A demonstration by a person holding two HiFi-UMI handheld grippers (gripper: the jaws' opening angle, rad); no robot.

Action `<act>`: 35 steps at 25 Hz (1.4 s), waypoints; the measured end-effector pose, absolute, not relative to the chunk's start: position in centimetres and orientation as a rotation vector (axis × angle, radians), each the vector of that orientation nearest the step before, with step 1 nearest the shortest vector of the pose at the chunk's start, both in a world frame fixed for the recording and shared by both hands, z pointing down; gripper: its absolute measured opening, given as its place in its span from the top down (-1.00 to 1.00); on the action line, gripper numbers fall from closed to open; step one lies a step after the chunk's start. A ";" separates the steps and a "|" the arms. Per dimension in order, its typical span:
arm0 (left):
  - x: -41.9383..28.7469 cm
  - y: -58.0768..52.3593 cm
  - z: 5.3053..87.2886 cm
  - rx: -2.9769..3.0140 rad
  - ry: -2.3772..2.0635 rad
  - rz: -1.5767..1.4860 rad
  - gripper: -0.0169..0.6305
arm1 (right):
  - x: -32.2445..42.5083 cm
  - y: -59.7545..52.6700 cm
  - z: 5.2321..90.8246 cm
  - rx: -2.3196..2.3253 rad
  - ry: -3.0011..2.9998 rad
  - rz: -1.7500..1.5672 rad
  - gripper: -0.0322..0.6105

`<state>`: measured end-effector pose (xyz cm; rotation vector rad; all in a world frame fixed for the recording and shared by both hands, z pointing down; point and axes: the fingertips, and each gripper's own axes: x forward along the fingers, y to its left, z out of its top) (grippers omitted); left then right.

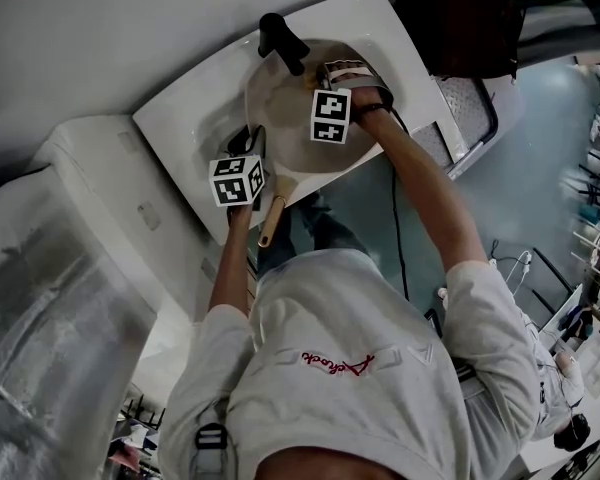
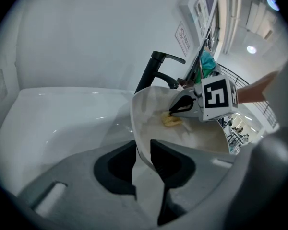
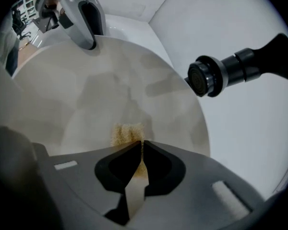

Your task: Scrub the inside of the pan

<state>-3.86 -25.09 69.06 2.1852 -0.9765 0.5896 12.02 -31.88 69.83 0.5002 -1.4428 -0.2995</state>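
Note:
A cream-coloured pan (image 1: 285, 133) lies tilted in the white sink (image 1: 185, 108), its wooden handle (image 1: 273, 218) pointing toward me. My left gripper (image 2: 143, 147) is shut on the pan's near rim (image 2: 140, 128) and shows in the head view (image 1: 244, 150) by the handle. My right gripper (image 3: 140, 145) is shut on a small yellow sponge (image 3: 126, 133), which rests against the inside of the pan (image 3: 110, 90). In the left gripper view the right gripper (image 2: 180, 110) and sponge (image 2: 171, 120) sit over the pan's middle.
A black faucet (image 1: 280, 40) juts over the pan's far edge, its spout (image 3: 230, 71) close to the right of the pan's rim. White wall (image 1: 100, 28) lies behind the sink. A white cabinet (image 1: 90, 268) stands to the left.

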 end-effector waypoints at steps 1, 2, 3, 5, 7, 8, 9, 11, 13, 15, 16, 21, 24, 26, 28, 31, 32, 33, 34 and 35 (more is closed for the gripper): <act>-3.9 -25.1 69.1 2.186 -0.976 0.590 0.65 | 12.0 -31.6 70.0 0.495 -1.442 -0.294 0.83; -3.9 -25.1 69.1 2.186 -0.977 0.592 0.65 | 12.0 -31.2 70.1 0.489 -1.443 -0.291 0.83; -3.9 -25.1 69.1 2.185 -0.977 0.592 0.65 | 11.9 -30.9 70.2 0.483 -1.444 -0.290 0.83; -3.9 -25.1 69.0 2.184 -0.977 0.593 0.65 | 11.7 -30.1 70.4 0.478 -1.449 -0.283 0.83; -3.9 -25.2 69.0 2.180 -0.977 0.592 0.65 | 11.6 -29.3 70.6 0.483 -1.459 -0.267 0.83; -3.9 -25.2 69.0 2.179 -0.979 0.593 0.65 | 11.4 -28.9 70.7 0.483 -1.462 -0.261 0.83; -3.9 -25.2 69.1 2.180 -0.980 0.595 0.65 | 11.3 -28.4 70.8 0.478 -1.462 -0.260 0.83; -3.9 -25.2 69.1 2.180 -0.981 0.597 0.66 | 11.0 -27.5 71.0 0.462 -1.461 -0.263 0.83; -3.9 -25.2 69.1 2.181 -0.980 0.598 0.65 | 10.5 -26.5 71.3 0.443 -1.464 -0.262 0.83; -3.9 -25.3 69.1 2.182 -0.981 0.599 0.65 | 10.1 -25.3 71.5 0.417 -1.464 -0.263 0.83; -3.9 -25.3 69.2 2.181 -0.981 0.600 0.65 | 9.9 -24.7 71.6 0.401 -1.463 -0.266 0.83; -3.9 -25.3 69.2 2.179 -0.982 0.599 0.65 | 9.0 -22.0 72.4 0.331 -1.462 -0.262 0.83; -3.9 -25.3 69.3 2.178 -0.981 0.599 0.65 | 8.5 -20.7 72.9 0.289 -1.464 -0.252 0.83; -3.9 -25.3 69.3 2.176 -0.982 0.599 0.66 | 8.1 -19.9 73.0 0.256 -1.461 -0.257 0.83; -4.0 -25.3 69.3 2.177 -0.983 0.598 0.65 | 7.7 -19.3 73.3 0.225 -1.457 -0.267 0.83; -4.0 -25.3 69.3 2.179 -0.984 0.596 0.65 | 7.5 -19.4 73.3 0.215 -1.465 -0.260 0.83; -4.0 -25.3 69.3 2.179 -0.985 0.596 0.66 | 7.5 -19.8 73.1 0.226 -1.471 -0.255 0.83; -3.9 -25.3 69.3 2.180 -0.985 0.596 0.66 | 7.5 -20.4 72.8 0.241 -1.476 -0.254 0.83; -3.9 -25.3 69.3 2.180 -0.985 0.595 0.66 | 7.5 -21.0 72.6 0.260 -1.479 -0.255 0.83; -3.9 -25.3 69.3 2.180 -0.984 0.594 0.65 | 7.6 -21.8 72.3 0.283 -1.481 -0.259 0.83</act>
